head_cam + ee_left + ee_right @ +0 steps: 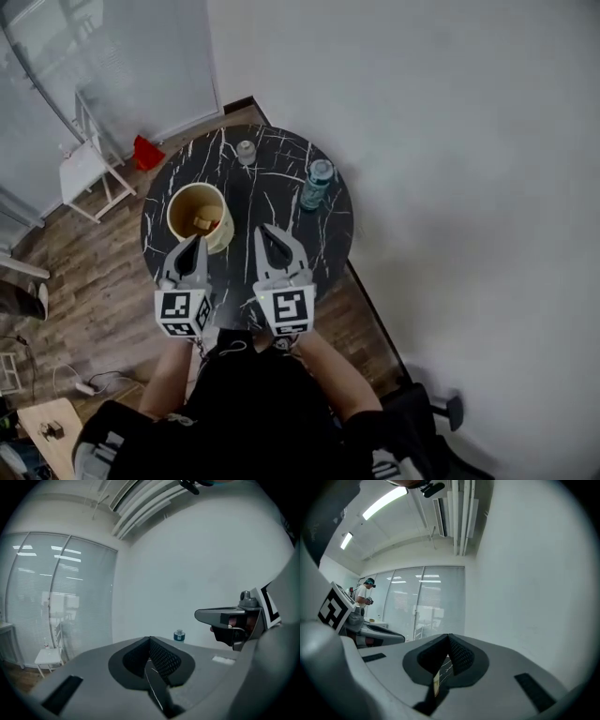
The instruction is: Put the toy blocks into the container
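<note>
In the head view a cream cylindrical container (200, 216) stands on the left half of a round black marble table (272, 197), with toy blocks (203, 223) lying inside it. My left gripper (194, 242) is shut and empty, its tip just beside the container's near rim. To its right my right gripper (273, 234) is shut and empty over the bare tabletop. Both gripper views look upward at walls and ceiling; the left gripper (150, 660) and right gripper (447, 660) show their jaws pressed together with nothing between them.
A blue-capped bottle (317, 184) stands at the table's right side and shows again as the bottle (179, 635) in the left gripper view. A small clear jar (246, 150) sits at the far edge. A white chair (89, 169) and a red object (146, 152) stand on the wooden floor to the left. A white wall runs along the right.
</note>
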`<action>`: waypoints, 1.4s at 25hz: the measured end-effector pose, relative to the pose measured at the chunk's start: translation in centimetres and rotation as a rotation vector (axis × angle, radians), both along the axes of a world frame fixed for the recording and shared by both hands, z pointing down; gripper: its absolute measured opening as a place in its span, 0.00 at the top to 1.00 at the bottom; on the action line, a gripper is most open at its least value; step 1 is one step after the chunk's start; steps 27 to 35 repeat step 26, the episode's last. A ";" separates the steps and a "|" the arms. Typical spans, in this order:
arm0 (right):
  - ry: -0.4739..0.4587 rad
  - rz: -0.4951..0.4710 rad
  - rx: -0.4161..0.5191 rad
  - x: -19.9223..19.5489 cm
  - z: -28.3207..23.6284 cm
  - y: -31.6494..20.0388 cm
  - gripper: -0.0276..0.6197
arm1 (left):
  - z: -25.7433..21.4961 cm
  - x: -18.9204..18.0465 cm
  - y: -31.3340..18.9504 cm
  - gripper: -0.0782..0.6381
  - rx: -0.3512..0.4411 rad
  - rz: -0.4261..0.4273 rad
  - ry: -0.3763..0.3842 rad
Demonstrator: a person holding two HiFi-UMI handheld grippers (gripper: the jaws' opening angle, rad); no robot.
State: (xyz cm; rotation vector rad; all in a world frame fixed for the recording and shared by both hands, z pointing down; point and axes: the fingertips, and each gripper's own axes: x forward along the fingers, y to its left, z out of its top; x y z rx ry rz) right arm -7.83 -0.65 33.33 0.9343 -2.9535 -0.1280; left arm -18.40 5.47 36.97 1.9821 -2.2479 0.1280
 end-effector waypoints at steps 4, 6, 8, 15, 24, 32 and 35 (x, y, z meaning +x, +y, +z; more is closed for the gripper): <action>-0.004 0.005 0.031 3.4 -1.4 0.3 0.96 | -1.6 2.7 0.6 0.89 0.033 -0.013 -0.011; -0.003 0.006 0.045 4.7 -1.6 0.5 0.96 | -2.4 3.6 1.2 0.89 0.064 -0.013 -0.016; -0.001 0.008 0.059 5.8 -1.7 0.6 0.96 | -3.0 4.2 1.7 0.89 0.090 -0.014 -0.019; -0.048 0.011 0.075 7.9 -2.8 1.3 0.96 | -3.6 5.2 2.4 0.89 0.096 -0.038 -0.043; -0.043 0.011 0.072 8.5 -2.7 2.5 0.96 | -3.7 5.8 3.1 0.89 0.089 -0.013 -0.040; -0.047 0.005 0.077 8.4 -3.2 2.6 0.96 | -3.9 5.6 3.4 0.89 0.090 -0.012 -0.039; -0.047 0.005 0.077 8.4 -3.2 2.6 0.96 | -3.9 5.6 3.4 0.89 0.090 -0.012 -0.039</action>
